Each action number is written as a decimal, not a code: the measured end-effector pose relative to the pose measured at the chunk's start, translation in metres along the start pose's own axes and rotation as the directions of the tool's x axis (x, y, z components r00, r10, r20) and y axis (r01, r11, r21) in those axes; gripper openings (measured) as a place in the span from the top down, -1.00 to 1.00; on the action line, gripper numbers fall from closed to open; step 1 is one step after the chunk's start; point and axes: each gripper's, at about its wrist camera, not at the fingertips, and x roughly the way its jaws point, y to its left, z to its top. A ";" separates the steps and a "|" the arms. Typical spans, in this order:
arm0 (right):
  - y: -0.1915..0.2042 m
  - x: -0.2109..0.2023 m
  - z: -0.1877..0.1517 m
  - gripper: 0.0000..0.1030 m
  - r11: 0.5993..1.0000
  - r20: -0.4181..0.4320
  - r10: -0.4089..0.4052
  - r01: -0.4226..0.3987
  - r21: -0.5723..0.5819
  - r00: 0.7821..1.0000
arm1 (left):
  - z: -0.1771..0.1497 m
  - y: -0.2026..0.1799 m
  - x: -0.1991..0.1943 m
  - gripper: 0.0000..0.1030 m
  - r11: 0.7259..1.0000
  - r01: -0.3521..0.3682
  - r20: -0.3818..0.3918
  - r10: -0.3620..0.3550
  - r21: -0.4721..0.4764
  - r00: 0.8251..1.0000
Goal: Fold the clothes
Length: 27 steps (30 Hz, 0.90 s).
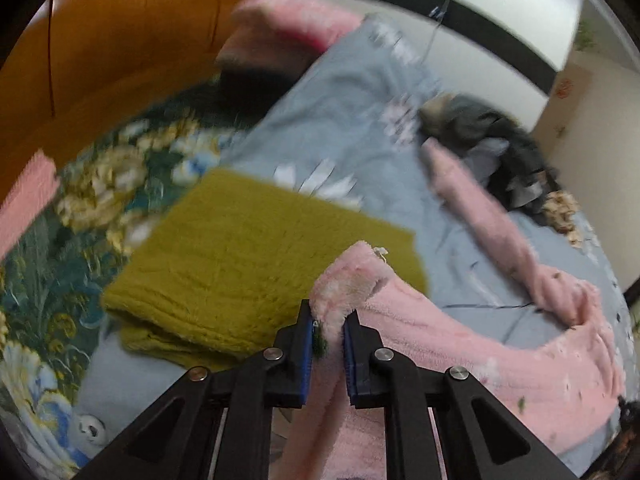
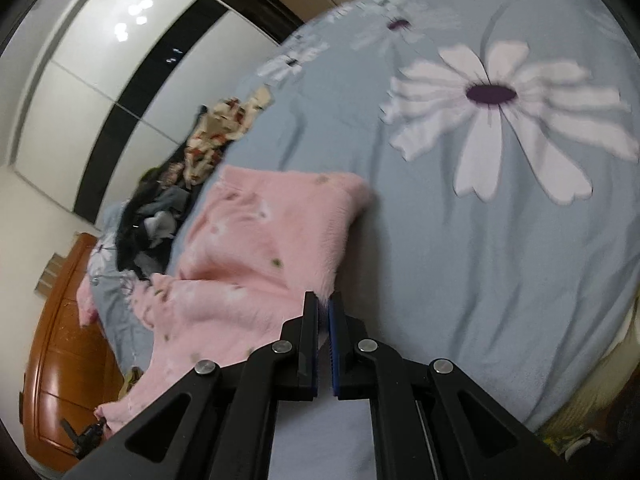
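Note:
A fluffy pink fleece garment (image 1: 460,344) with small flower prints lies across the grey-blue bed sheet (image 1: 340,120). My left gripper (image 1: 328,316) is shut on a bunched edge of it, and the fabric stands up between the blue pads and hangs below them. In the right wrist view the same pink garment (image 2: 260,240) spreads to the left, its near corner lifted off the sheet and running into the tips of my right gripper (image 2: 324,300), which is shut on that hem. The left wrist view is blurred by motion.
A folded mustard-green knit (image 1: 240,264) lies just beyond the left gripper, beside a dark floral quilt (image 1: 60,260). A pile of dark clothes (image 2: 160,208) sits by the far edge. A wooden headboard (image 1: 120,40) and a wardrobe (image 2: 100,100) border the flowered sheet (image 2: 480,280).

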 end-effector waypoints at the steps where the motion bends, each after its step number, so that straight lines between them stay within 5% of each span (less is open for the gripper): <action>1: -0.003 0.004 -0.002 0.91 1.000 -0.010 -0.008 0.008 0.004 1.000 | -0.001 0.004 0.013 0.72 1.000 -0.003 -0.028 0.002 -0.015 1.000; 7: -0.009 0.010 -0.003 0.88 0.999 -0.054 -0.031 0.030 -0.011 0.998 | -0.008 0.010 0.028 0.46 0.993 0.072 -0.056 -0.077 -0.096 0.995; 9: -0.002 0.007 0.000 0.88 0.998 -0.065 -0.038 0.035 -0.046 0.997 | -0.004 0.009 0.015 0.15 0.991 0.081 -0.023 -0.084 -0.110 0.996; 13: 0.012 -0.010 0.007 0.73 0.975 -0.043 -0.149 0.139 -0.175 0.988 | 0.010 -0.003 -0.009 -0.01 0.992 0.077 0.049 -0.072 -0.100 0.996; 19: 0.038 -0.011 0.054 0.52 0.955 0.033 -0.161 0.164 -0.248 0.986 | 0.038 -0.103 0.019 -0.11 0.986 0.164 0.076 -0.166 0.037 0.983; 22: 0.070 0.030 0.088 0.17 0.952 0.003 -0.085 0.082 -0.295 0.996 | 0.055 -0.179 0.055 -0.11 0.975 0.203 0.035 -0.207 0.088 0.978; 27: 0.122 0.110 0.127 0.11 0.927 -0.061 -0.070 0.042 -0.373 0.996 | 0.076 -0.278 0.129 -0.11 0.960 0.272 -0.079 -0.267 0.060 0.960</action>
